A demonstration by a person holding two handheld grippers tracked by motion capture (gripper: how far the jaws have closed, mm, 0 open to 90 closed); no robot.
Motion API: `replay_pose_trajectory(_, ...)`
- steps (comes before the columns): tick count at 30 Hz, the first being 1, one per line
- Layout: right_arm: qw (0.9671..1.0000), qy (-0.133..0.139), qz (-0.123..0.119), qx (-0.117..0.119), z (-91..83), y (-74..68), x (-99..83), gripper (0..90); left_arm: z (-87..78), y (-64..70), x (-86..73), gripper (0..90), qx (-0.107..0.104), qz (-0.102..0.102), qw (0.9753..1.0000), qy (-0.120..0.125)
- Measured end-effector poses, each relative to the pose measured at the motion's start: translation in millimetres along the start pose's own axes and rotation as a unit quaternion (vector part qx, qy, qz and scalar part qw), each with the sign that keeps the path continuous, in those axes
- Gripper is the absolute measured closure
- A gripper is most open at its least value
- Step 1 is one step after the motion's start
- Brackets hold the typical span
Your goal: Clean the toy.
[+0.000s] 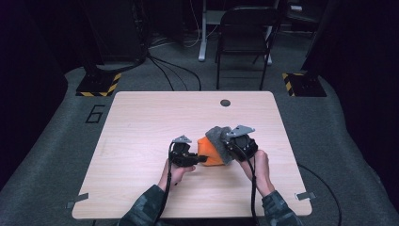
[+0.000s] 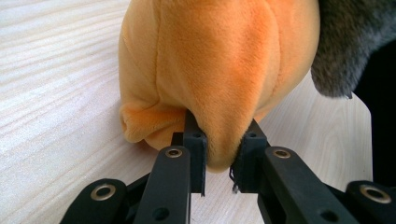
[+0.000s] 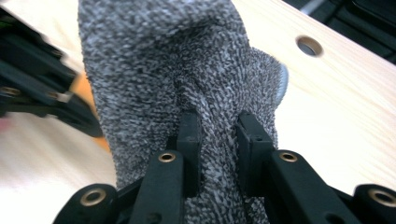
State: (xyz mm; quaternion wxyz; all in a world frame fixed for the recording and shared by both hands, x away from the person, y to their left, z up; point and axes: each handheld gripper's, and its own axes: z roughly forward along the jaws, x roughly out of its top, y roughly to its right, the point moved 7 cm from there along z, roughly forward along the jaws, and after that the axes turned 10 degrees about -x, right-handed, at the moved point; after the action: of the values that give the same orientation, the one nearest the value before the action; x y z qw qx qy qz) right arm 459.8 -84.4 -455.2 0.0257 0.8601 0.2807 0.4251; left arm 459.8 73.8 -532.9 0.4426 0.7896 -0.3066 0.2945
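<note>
A dark room with a folding chair (image 1: pixel 244 33) at 12 o'clock surrounds a pale wooden bench (image 1: pixel 141 122). Near the bench's front middle lies an orange plush toy (image 1: pixel 209 150), with a grey knitted cloth (image 1: pixel 220 139) draped over its 2 o'clock side. The left claw (image 1: pixel 201 159) comes in from 9 o'clock, its jaws clamped on a fold of the orange plush toy (image 2: pixel 219 70). The right claw (image 1: pixel 229 147), at 3 o'clock of the toy, has its jaws pinched on the grey knitted cloth (image 3: pixel 187 60), bunching it between them.
</note>
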Motion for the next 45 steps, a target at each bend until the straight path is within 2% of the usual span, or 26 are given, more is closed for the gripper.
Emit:
replay_pose_trajectory(5, 0.999, -0.026, 0.034, -0.016, 12.5, 21.7, -15.2, 74.0, -0.1, -0.6, 0.1, 78.3, -0.001, 0.001, 1.0, 0.0)
replay_pose_trajectory(8, 0.9972, -0.049, 0.051, -0.022, 26.8, 32.6, -29.8, 74.0, 0.3, -0.3, 0.2, 78.2, -0.001, 0.002, 1.0, 0.0)
replay_pose_trajectory(12, 0.9946, -0.082, 0.06, -0.02, 45.3, 37.7, -47.7, 74.0, 1.1, 0.5, 0.4, 78.1, -0.001, 0.001, 1.0, 0.002)
replay_pose_trajectory(15, 0.9929, -0.099, 0.064, -0.014, 52.9, 38.0, -55.2, 73.9, 1.1, 0.6, 0.5, 78.0, 0.0, 0.002, 1.0, 0.002)
replay_pose_trajectory(18, 0.9937, -0.092, 0.063, -0.019, 47.9, 41.8, -51.5, 74.0, 1.0, 0.7, 0.5, 77.9, 0.001, 0.002, 1.0, 0.003)
replay_pose_trajectory(22, 0.9959, -0.056, 0.066, -0.025, 22.0, 46.4, -31.0, 74.0, 0.3, -0.4, 0.2, 77.8, 0.0, 0.001, 1.0, 0.002)
replay_pose_trajectory(24, 0.9973, -0.027, 0.065, -0.023, 4.5, 44.0, -16.4, 74.0, 0.9, 0.1, 0.4, 77.7, 0.0, 0.001, 1.0, 0.003)
replay_pose_trajectory(26, 0.9982, 0.007, 0.058, -0.01, -13.3, 37.0, -0.9, 74.0, 1.9, 1.6, 0.7, 77.6, 0.002, 0.003, 1.0, 0.003)
replay_pose_trajectory(28, 0.9986, 0.034, 0.04, -0.001, -27.4, 24.6, 12.4, 74.0, 2.8, 2.6, 0.9, 77.4, 0.003, 0.009, 1.0, 0.002)
replay_pose_trajectory(29, 0.9988, 0.041, 0.025, 0.005, -31.9, 16.9, 16.9, 73.9, 3.2, 3.5, 1.1, 77.4, 0.005, 0.004, 1.0, 0.005)
replay_pose_trajectory(32, 0.9988, 0.044, -0.004, 0.02, -35.3, -9.7, 23.2, 73.9, 2.7, 3.2, 1.0, 77.4, 0.004, 0.008, 1.0, 0.002)
replay_pose_trajectory(33, 0.9986, 0.043, -0.018, 0.026, -32.7, -17.2, 23.2, 73.9, 2.9, 3.4, 1.0, 77.4, 0.004, 0.009, 1.0, 0.002)
replay_pose_trajectory(34, 0.9989, 0.037, -0.017, 0.025, -29.9, -23.1, 22.9, 73.9, 3.1, 3.6, 1.0, 77.4, 0.003, 0.011, 0.9999, 0.002)
replay_pose_trajectory(35, 0.9986, 0.032, -0.028, 0.032, -24.3, -30.8, 20.8, 73.9, 2.8, 3.8, 0.7, 77.3, 0.003, 0.013, 0.9999, -0.001)
replay_pose_trajectory(37, 0.9984, 0.023, -0.042, 0.029, -13.7, -40.3, 15.9, 73.9, 3.7, 3.8, 0.6, 77.2, 0.01, 0.013, 0.9999, 0.001)
replay_pose_trajectory(40, 0.9984, 0.021, -0.047, 0.02, -6.0, -39.2, 11.8, 74.1, 3.2, 2.3, -0.1, 77.1, 0.005, 0.012, 0.9999, -0.001)
replay_pose_trajectory(42, 0.999, 0.017, -0.037, 0.02, -7.0, -32.0, 10.8, 74.1, 2.9, 2.4, -0.2, 77.1, 0.005, 0.016, 0.9998, -0.004)
replay_pose_trajectory(43, 0.9989, 0.017, -0.04, 0.017, -6.6, -27.5, 10.0, 74.1, 3.2, 2.4, 0.0, 77.1, 0.005, 0.014, 0.9999, -0.002)
replay_pose_trajectory(45, 0.9995, 0.012, -0.026, 0.014, -5.7, -20.8, 7.0, 74.0, 3.2, 2.4, 0.2, 77.1, 0.004, 0.012, 0.9999, 0.0)
